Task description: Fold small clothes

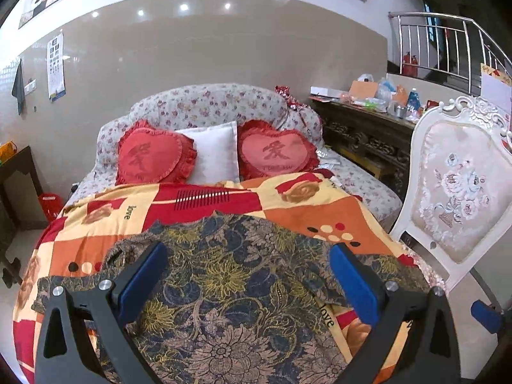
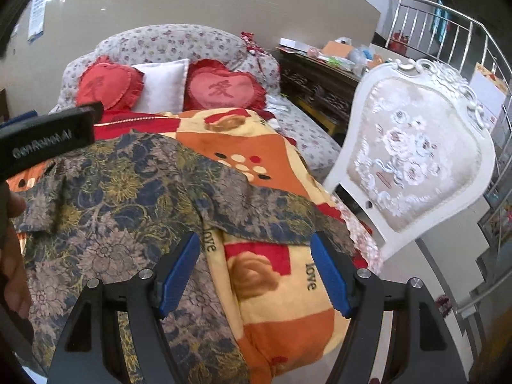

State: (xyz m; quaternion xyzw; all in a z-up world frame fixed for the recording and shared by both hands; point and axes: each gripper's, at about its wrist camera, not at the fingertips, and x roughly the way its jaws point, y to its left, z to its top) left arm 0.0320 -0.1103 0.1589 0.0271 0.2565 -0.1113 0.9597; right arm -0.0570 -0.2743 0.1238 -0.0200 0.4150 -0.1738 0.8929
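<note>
While the floral garment point(image 1: 230, 288) lies on the blanket point(image 1: 288, 204), your 2 hand-held grippers, left point(image 1: 248, 288) and right point(image 2: 256, 275), hang spread above it, pinching nothing.

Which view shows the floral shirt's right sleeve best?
The right wrist view: the sleeve lies spread across the blanket ahead of the open right gripper. In the left wrist view the same sleeve is partly hidden behind a blue finger pad.

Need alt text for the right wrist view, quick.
The open right hand-held gripper hovers over a floral shirt spread on a red and orange blanket. Its sleeve reaches toward a white chair; heart cushions sit behind.
</note>
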